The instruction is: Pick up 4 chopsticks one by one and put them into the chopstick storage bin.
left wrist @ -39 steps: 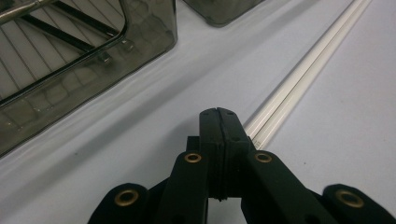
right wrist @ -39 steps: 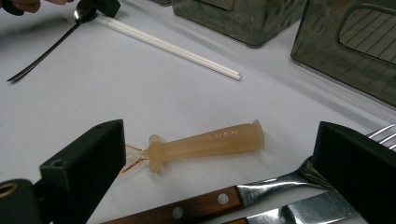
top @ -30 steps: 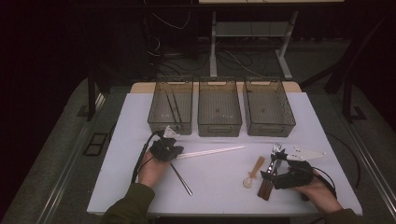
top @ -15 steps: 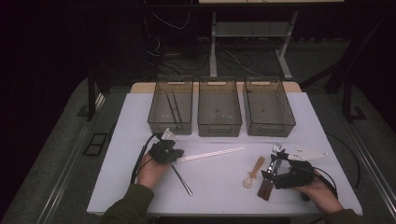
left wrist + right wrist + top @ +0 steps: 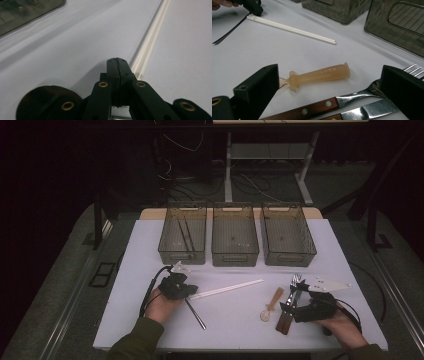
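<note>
A pair of white chopsticks (image 5: 227, 289) (image 5: 292, 28) (image 5: 152, 37) lies across the middle of the white table (image 5: 230, 325). My left gripper (image 5: 190, 291) (image 5: 117, 60) is shut with nothing between its pads. Its tip rests right beside the chopsticks' left end. A pair of dark chopsticks (image 5: 196, 314) (image 5: 229, 31) lies just in front of it. My right gripper (image 5: 289, 307) (image 5: 330, 75) stands open and low over the table. Between its jaws lie a translucent amber spoon (image 5: 272, 302) (image 5: 319, 75), a wood-handled fork (image 5: 291, 295) (image 5: 352, 96) and a wood-handled knife (image 5: 372, 110).
Three dark see-through bins stand in a row at the back: left (image 5: 182, 255), middle (image 5: 235, 256), right (image 5: 289, 257). Dark sticks (image 5: 184, 234) lie in the left bin. Cables trail from both grippers toward the table's near edge.
My left gripper has slid a little toward the table's near edge, and the white chopsticks' left end seems to have shifted with it. The right gripper has stayed still.
</note>
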Demonstrator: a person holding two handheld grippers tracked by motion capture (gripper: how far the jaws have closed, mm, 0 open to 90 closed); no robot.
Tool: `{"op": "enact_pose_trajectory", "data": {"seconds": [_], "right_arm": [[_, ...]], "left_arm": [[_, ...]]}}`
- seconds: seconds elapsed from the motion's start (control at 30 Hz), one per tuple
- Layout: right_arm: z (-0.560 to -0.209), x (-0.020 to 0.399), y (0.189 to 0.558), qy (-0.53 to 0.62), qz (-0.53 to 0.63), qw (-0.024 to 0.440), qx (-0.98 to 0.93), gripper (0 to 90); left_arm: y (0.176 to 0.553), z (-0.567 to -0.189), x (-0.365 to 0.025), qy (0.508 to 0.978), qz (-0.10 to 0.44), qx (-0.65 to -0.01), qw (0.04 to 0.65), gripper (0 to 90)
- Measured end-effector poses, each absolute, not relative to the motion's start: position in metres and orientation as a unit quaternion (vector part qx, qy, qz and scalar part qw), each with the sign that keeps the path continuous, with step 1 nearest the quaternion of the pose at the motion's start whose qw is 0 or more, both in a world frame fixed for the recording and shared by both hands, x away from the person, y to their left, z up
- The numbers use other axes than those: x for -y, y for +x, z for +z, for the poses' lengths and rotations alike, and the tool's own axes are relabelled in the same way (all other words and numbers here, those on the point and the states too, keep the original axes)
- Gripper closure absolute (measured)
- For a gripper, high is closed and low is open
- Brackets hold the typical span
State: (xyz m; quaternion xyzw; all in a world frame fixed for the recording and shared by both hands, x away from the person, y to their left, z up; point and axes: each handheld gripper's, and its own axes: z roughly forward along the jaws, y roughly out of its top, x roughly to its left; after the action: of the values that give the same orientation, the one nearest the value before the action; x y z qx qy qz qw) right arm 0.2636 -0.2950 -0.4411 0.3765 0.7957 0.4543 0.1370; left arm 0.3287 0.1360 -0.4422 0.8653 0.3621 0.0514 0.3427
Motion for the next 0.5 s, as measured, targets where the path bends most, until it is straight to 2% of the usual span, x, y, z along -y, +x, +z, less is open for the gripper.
{"op": "enact_pose_trajectory", "data": {"seconds": [0.5], "right_arm": [[-0.4408,0.2955,0.2635,0.377,0.456,0.138,-0.794,3.1]], "left_arm": [[0.3219,-0.4426,-0.1361,0.867,0.026,-0.356,0.348,89.2]]}}
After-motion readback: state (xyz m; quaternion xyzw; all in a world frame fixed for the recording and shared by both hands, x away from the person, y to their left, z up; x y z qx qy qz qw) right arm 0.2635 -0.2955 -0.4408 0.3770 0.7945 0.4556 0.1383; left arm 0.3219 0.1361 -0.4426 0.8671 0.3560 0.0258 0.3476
